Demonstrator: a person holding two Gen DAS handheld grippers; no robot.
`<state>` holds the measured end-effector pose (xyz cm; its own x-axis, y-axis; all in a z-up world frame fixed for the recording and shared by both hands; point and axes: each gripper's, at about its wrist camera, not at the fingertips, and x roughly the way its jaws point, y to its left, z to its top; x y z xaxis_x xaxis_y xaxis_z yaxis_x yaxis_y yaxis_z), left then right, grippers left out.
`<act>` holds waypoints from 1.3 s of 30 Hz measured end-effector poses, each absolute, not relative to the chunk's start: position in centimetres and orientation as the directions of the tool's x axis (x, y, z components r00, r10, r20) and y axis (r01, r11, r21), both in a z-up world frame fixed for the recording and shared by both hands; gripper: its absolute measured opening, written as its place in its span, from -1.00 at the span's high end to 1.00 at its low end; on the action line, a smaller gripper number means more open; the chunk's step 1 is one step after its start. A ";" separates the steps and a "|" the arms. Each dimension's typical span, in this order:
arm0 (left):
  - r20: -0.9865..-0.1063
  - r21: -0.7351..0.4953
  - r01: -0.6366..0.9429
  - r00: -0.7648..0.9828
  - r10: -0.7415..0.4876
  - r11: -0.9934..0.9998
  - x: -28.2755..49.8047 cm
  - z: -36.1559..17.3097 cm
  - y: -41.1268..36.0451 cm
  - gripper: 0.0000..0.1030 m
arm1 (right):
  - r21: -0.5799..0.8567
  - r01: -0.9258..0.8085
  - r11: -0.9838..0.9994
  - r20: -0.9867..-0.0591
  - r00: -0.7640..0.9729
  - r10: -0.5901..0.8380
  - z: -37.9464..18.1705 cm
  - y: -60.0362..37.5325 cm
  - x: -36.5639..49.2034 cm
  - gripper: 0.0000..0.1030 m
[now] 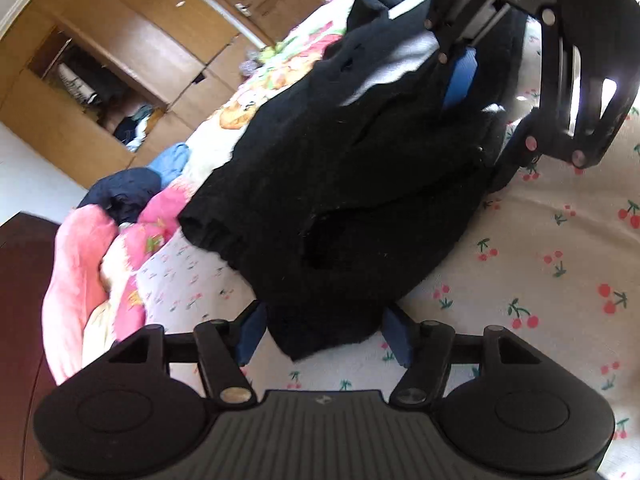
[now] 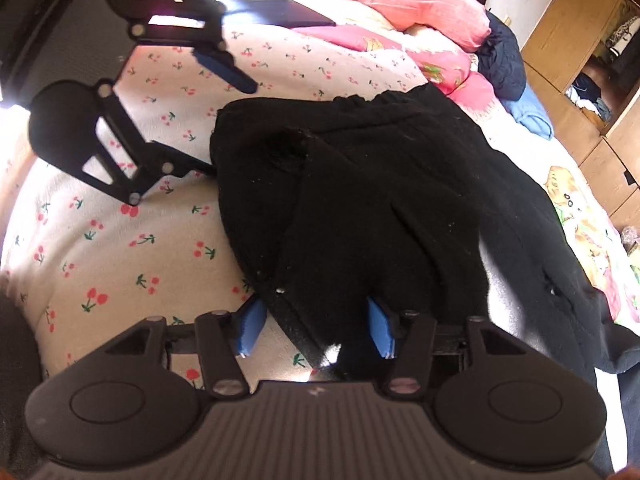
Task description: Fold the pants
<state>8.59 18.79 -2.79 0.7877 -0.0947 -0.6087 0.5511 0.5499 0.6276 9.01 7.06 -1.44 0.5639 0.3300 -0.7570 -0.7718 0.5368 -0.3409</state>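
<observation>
1. Black fleecy pants [image 1: 340,184] lie bunched on a cherry-print bed sheet [image 1: 540,264], directly ahead of both hand-held grippers.
2. The left hand-held gripper [image 1: 325,334] stands wide, a corner of cloth lying loose between its blue pads.
3. The right hand-held gripper [image 2: 316,326] is parted too, a fold between its pads unpinched.
4. Beyond, an open wooden wardrobe [image 1: 104,92] holds jumbled clothes.
</observation>
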 end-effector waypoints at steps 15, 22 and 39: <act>-0.602 0.382 0.460 0.782 -0.163 0.801 10.9 0.2 21.2 0.31 | -0.166 -0.724 0.669 -0.795 0.500 0.344 -0.1 9.5 12.1 0.76; -0.619 0.401 0.402 0.782 -0.080 0.823 8.8 1.3 24.1 0.32 | -0.015 -0.761 0.649 -0.786 0.410 0.463 1.5 11.8 9.0 0.76; -0.580 0.397 0.265 0.814 0.016 0.879 4.0 6.2 17.9 0.19 | 0.135 -0.154 0.979 -0.672 0.711 0.205 3.4 -13.7 6.0 0.45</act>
